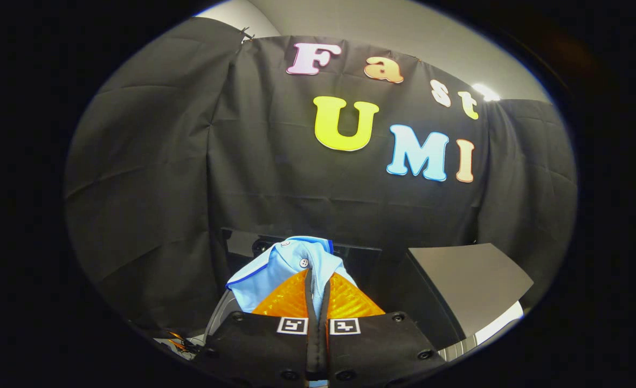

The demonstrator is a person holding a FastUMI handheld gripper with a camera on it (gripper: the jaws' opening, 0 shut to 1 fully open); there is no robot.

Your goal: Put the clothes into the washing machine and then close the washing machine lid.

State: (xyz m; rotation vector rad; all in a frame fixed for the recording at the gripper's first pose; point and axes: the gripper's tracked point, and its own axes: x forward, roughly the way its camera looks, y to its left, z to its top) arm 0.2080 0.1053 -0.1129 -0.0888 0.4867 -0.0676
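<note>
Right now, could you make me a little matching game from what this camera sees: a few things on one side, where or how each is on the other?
Things:
1. light blue shirt
2. gripper
3. grey lid
4. black cloth wall

States:
A. raised, off to the fingers' right
B. pinched between the fingers
C. closed on fabric
D. hanging behind everything

Pairs: 1-B, 2-C, 3-A, 4-D

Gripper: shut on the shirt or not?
Shut on it. The gripper has both fingers pressed together with the light blue shirt bunched between them.

Black cloth wall point(161, 188), pale ceiling point(382, 21)
</note>
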